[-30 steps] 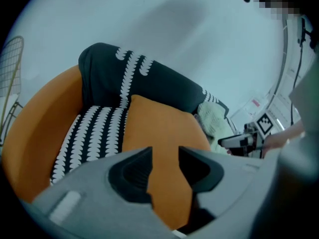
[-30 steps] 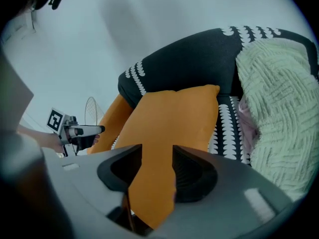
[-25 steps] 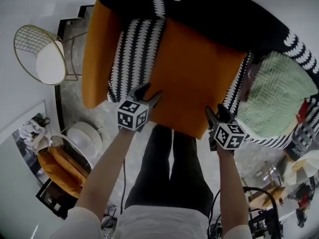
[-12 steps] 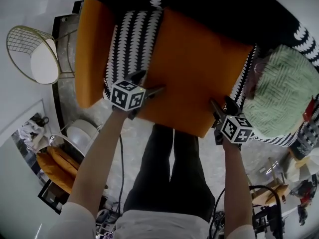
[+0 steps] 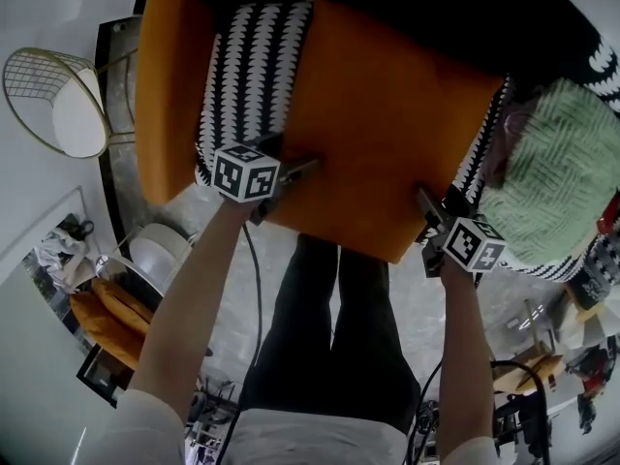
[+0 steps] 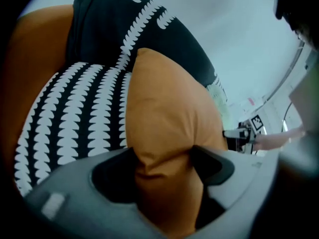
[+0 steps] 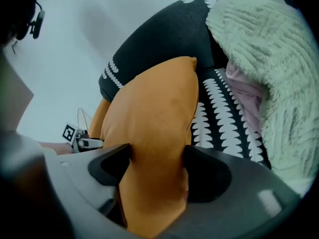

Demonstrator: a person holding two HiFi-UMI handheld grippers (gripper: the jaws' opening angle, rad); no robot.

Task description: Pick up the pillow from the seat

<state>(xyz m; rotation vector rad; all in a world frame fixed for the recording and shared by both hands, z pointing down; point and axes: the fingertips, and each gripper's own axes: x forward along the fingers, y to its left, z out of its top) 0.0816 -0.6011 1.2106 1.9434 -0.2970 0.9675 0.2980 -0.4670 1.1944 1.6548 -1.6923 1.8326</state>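
Both grippers have sunk onto the soft orange fabric pillow [image 5: 387,114], resting on the black-and-white patterned seat [image 5: 252,66]. Left gripper [image 5: 293,155], jaws just closing, pinches its near-left corner; right gripper [image 5: 438,204], jaws just widened, straddles its near-right corner, unclamped. Light, squashy: bite deep.

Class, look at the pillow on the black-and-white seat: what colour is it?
Plain orange, with no pattern. The head view shows the pillow best.
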